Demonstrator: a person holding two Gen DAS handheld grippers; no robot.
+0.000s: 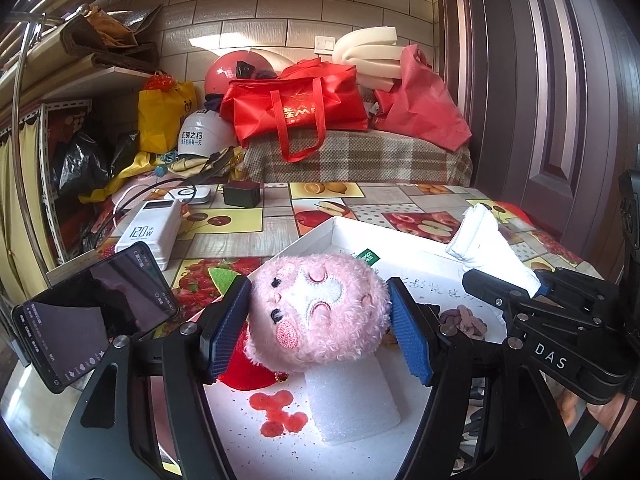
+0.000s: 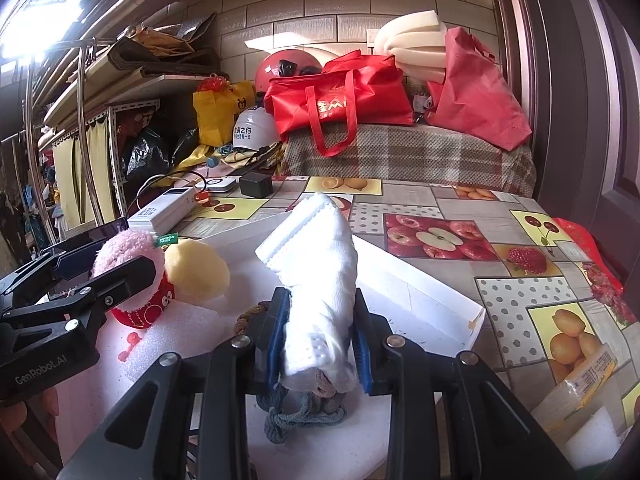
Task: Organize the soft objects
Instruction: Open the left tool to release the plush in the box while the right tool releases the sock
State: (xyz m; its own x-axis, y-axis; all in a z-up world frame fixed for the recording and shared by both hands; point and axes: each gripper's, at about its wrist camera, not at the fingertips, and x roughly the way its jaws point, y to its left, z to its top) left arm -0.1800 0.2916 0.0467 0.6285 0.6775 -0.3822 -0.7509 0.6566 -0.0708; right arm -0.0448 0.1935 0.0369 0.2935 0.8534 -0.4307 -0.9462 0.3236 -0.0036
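With the left tool (image 1: 318, 326) open around the pink plush (image 1: 316, 308), withdraw straight while the right tool (image 2: 320, 340) grips the white cloth (image 2: 316, 276).

A lived-in home storage corner is showing here: a fruit-print oilcloth table (image 2: 460, 216) is standing against a tiled wall (image 2: 320, 12), with red shopping bags (image 2: 340, 96), helmets (image 1: 200, 136) and foam (image 2: 416, 44) piling along its far edge, beside cluttered shelves (image 1: 80, 68).
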